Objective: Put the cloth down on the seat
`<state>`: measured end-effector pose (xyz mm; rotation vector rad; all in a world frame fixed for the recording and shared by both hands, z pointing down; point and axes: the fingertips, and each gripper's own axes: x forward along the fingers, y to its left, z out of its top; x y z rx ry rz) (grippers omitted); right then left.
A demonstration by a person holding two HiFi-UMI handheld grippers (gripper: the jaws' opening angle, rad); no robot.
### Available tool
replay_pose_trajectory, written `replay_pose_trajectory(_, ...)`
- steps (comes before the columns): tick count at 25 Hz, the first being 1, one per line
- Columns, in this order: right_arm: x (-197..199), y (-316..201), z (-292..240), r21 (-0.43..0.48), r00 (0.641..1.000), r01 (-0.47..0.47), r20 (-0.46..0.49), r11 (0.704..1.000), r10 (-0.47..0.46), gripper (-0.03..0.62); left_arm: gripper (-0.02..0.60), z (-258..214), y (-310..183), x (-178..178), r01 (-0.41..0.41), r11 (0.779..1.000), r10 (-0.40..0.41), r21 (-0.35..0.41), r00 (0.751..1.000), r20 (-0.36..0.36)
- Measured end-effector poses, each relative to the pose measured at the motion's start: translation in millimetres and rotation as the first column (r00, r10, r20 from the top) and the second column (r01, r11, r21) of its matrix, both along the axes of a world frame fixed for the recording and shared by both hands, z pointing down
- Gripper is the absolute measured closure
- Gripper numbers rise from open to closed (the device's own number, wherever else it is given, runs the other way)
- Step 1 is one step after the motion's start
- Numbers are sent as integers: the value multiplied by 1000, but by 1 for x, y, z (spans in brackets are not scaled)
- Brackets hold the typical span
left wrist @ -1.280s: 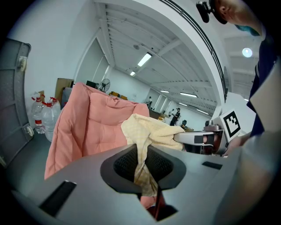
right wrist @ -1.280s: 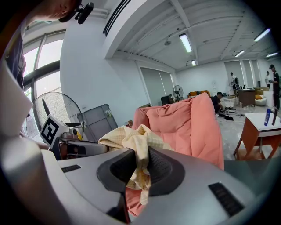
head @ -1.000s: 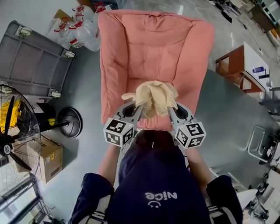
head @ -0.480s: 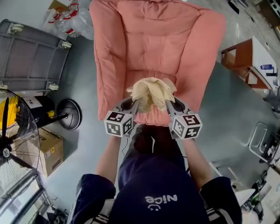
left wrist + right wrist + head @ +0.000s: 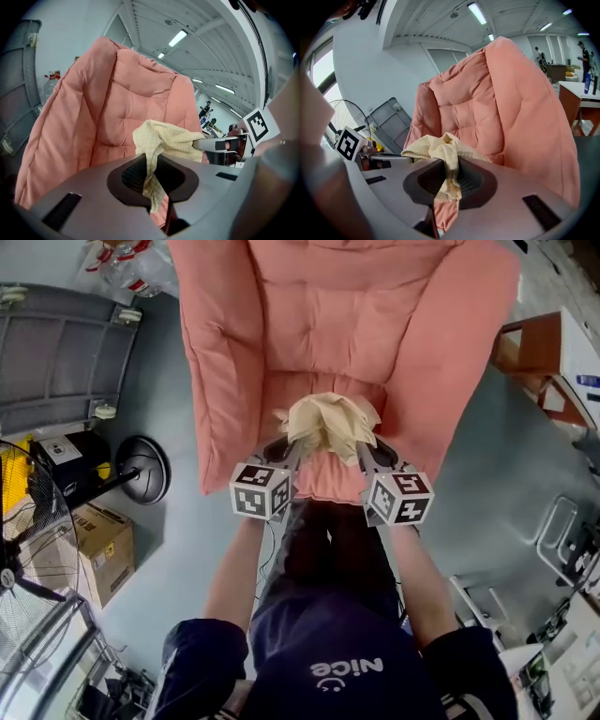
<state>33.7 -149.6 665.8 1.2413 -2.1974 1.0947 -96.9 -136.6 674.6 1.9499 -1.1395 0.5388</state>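
A: What sits at the far left?

B: A floor fan (image 5: pixel 23 549) in a wire cage, with a cardboard box (image 5: pixel 101 549) just beside it. A grey wheeled cart (image 5: pixel 56 352) lies further up the floor.

A: And the chair?

B: A pink padded armchair (image 5: pixel 220 362) fills the middle. Its 2 thick arms flank the seat (image 5: pixel 323 390).

A: How is the left gripper?

B: The left gripper (image 5: pixel 296 444) slants down toward the front of the seat. In the left gripper view its jaws are clenched on 1 end of the cloth (image 5: pixel 330 423). A strip of fabric is pinched between the pads and dangles out below them.

A: Where is the cloth itself?

B: It is pale yellow and finely checked, bunched in a loose heap between the 2 grippers. It is over the front part of the seat cushion. Whether its underside touches the cushion, I cannot tell.

A: And the right gripper?

B: The right gripper (image 5: pixel 364 448) mirrors the left one, angled down beside it. Its jaws are clamped on the other end of the cloth. The right gripper view shows the fabric squeezed between the pads with a tail hanging beneath.

A: Anything at the far right?

B: A wooden table (image 5: pixel 539 352) with a white top stands near the chair's right arm.
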Motion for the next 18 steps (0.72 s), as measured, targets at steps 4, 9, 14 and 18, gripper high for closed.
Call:
replay_pose_trajectory(4,1,-6,35,-33,1000,-18,-9,999,17,514,525,37,-6,-3,3,999,-3,-37,1000,21)
replay_pose_trajectory(9,2,-6,70,-71,999,-31,23,997,32,514,525,75,-9,-3,31,997,-28,-65,999,37)
replay_pose_trajectory(14,2,-2,110,-120,999,-46,12,992,48,514,523,114,-3,-8,63,992,-58,-113,997,53)
replay_pose_trajectory(18,0,-3,136,-149,997,-60,37,987,66,514,523,145,3,-12,93,982,-88,-164,995,39)
